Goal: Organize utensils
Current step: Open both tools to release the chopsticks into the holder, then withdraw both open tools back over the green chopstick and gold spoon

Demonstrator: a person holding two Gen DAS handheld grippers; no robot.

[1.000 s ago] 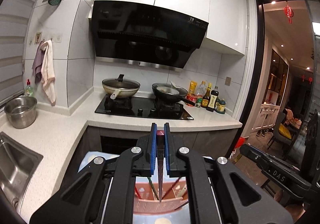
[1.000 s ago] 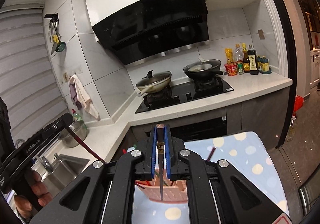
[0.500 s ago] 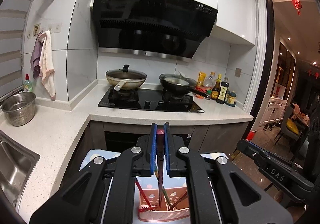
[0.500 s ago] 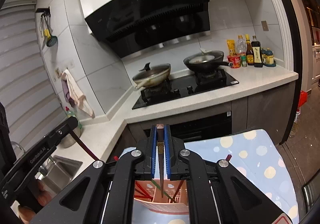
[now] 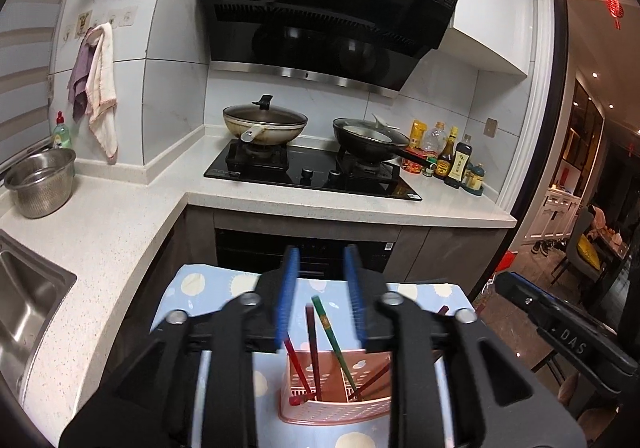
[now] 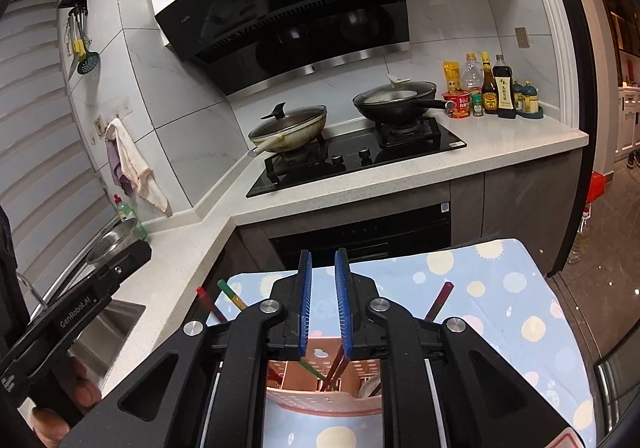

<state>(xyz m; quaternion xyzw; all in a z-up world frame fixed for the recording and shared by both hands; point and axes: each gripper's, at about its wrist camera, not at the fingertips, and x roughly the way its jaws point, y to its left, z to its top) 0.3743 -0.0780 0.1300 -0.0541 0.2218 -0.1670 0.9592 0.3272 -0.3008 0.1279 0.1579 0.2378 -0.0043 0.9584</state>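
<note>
Blue tablecloth [image 5: 188, 300] bears pink basket [image 5: 332, 410] beneath both parted, empty grippers.

- The utensil basket [image 5: 336, 404] stands on the patterned cloth [image 6: 500, 288], below and in front of both grippers.
- Chopsticks [image 5: 326, 328] stand tilted inside the basket.
- Behind the cloth runs the counter [image 5: 340, 204] with the hob [image 6: 352, 156].
- Sink [image 5: 28, 304] lies left.

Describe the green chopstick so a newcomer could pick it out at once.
Start at the blue dotted tablecloth in front of the stove, then find the pink perforated utensil basket standing on it. Among the sticks leaning inside, the green chopstick is the only green one; its neighbours are red or dark red.
</note>
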